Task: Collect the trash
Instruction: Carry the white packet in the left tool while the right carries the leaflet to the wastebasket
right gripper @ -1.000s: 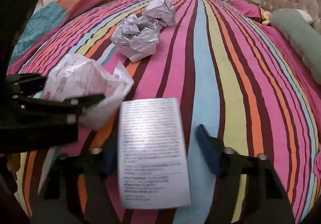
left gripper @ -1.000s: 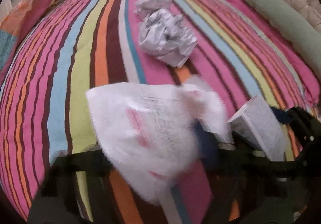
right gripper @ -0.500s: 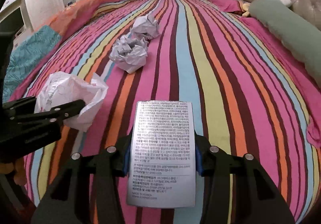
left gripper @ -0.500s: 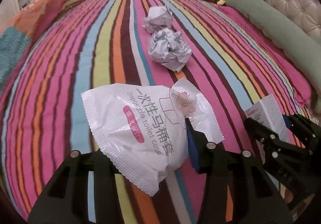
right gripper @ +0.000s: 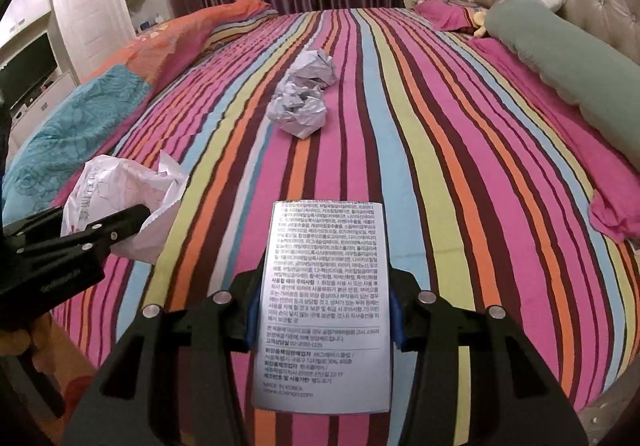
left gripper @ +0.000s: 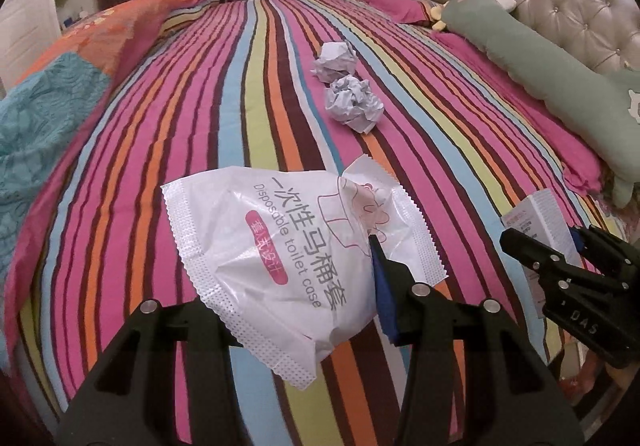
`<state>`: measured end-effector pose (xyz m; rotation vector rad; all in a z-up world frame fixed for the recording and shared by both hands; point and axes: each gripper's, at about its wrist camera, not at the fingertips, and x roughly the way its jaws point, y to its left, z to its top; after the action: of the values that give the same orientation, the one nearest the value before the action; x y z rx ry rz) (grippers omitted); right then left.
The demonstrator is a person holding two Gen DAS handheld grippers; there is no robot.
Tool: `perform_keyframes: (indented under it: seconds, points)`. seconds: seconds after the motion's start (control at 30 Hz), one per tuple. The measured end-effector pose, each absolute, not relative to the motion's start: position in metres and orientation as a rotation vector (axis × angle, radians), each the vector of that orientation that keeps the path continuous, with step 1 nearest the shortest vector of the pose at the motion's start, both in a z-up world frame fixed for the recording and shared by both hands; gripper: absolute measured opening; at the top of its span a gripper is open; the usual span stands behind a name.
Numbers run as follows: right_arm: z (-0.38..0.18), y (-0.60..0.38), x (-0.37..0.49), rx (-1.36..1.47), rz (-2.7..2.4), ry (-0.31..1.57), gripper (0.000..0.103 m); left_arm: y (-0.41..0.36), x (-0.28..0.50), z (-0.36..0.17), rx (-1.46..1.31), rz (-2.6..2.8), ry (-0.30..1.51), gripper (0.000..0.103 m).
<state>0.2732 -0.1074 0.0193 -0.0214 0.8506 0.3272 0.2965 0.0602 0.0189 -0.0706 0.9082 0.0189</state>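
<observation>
on striped bed [right gripper: 440, 166] | two paper balls [right gripper: 298, 112] | green bolster [right gripper: 560, 58]

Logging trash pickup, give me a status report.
Left gripper shut on wrapper. Right gripper shut on box. Two paper balls left on bed. Nothing blocking.

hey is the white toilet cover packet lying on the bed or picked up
Picked up. The left gripper is shut on the packet, lifted above the striped bedspread.

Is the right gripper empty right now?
No, the right gripper is clamped on a white printed box, held above the striped bedspread.
</observation>
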Motion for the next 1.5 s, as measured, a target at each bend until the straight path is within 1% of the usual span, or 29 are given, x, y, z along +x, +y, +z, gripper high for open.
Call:
perform_keyframes:
  seconds: [0.53,0.9,1.1,1.3,1.5]
  points:
    - [0.028,-0.119,0.172,0.045,0.358,0.825,0.045,0.045,0.185,0.028,-0.037,-0.016,0.861,0.045]
    - [0.007,-0.128,0.097,0.081,0.366,0.867,0.045,0.027,0.105,0.01,-0.021,-0.066,0.889,0.045]
    - [-0.018,-0.135,0.069,0.095,0.344,0.927,0.045,0.02,0.062,-0.013,-0.036,-0.079,0.939,0.045]
    - [-0.05,-0.132,0.048,0.115,0.334,1.013,0.045,0.009,0.033,-0.052,-0.033,-0.076,1.02,0.045]
    - [-0.106,-0.123,0.039,0.169,0.331,1.22,0.045,-0.005,0.024,-0.098,-0.016,-0.089,1.137,0.045]
